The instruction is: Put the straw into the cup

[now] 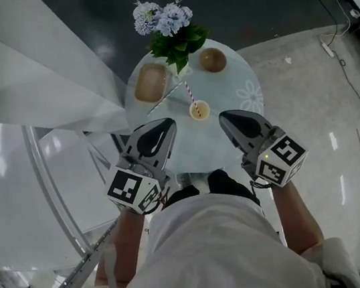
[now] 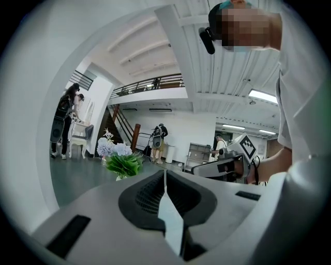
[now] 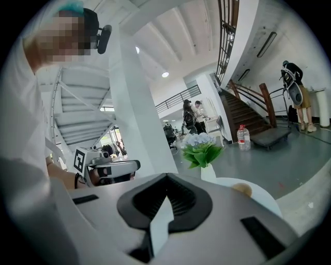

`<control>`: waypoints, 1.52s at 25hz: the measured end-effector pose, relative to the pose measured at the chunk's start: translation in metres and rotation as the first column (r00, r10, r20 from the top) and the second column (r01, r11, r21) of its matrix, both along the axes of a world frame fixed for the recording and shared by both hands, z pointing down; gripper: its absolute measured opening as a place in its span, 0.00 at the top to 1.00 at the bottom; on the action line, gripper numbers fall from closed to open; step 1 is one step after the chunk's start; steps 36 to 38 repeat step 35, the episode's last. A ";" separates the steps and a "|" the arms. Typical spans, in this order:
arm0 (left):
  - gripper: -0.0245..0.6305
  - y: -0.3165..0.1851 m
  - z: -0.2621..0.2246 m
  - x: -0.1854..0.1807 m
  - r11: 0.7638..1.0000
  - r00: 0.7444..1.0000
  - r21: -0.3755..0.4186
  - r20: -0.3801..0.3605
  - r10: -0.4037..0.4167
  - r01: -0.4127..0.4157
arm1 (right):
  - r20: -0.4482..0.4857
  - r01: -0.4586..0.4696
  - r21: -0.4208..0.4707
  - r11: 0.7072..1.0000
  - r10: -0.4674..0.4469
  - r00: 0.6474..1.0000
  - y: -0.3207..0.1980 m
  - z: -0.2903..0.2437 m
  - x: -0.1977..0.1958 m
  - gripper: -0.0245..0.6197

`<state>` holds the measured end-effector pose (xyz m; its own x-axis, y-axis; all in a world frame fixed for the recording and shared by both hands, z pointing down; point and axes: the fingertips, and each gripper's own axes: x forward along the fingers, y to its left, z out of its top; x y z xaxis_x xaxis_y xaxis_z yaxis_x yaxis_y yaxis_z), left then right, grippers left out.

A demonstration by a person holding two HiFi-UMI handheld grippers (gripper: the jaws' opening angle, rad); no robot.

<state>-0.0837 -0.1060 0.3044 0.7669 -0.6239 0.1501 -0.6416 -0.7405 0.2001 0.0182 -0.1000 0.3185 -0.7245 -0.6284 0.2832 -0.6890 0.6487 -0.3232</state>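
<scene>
Head view shows the red-and-white striped paper straw point(image 1: 190, 95) standing tilted in the small pale round cup point(image 1: 199, 110), which sits just ahead of my two tools and between their tips on the round frosted glass table point(image 1: 231, 84). I judge the placing done, so the step now is a clean retreat. To do it well I should draw straight back, keep both noses clear of the cup rim, and avoid brushing the leaning straw, since a light cup could tip. My left gripper point(image 1: 163, 123) has its jaws pressed together on nothing, and my right gripper point(image 1: 224, 116) is likewise closed and empty. I hold both forearms close to my waist, with the tools side by side pointing forward and slightly down and the marker cubes nearest me.
</scene>
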 end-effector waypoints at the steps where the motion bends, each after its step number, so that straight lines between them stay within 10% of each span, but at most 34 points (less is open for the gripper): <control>1: 0.91 0.000 0.000 0.000 1.000 1.000 -0.001 0.001 0.000 0.000 | -0.001 0.005 0.001 1.000 -0.005 1.000 0.000 0.000 -0.001 0.93; 38: 0.92 -0.001 0.009 0.009 0.999 1.000 -0.032 0.022 -0.016 0.017 | -0.021 0.062 -0.029 0.998 -0.063 0.998 0.001 0.016 0.004 0.93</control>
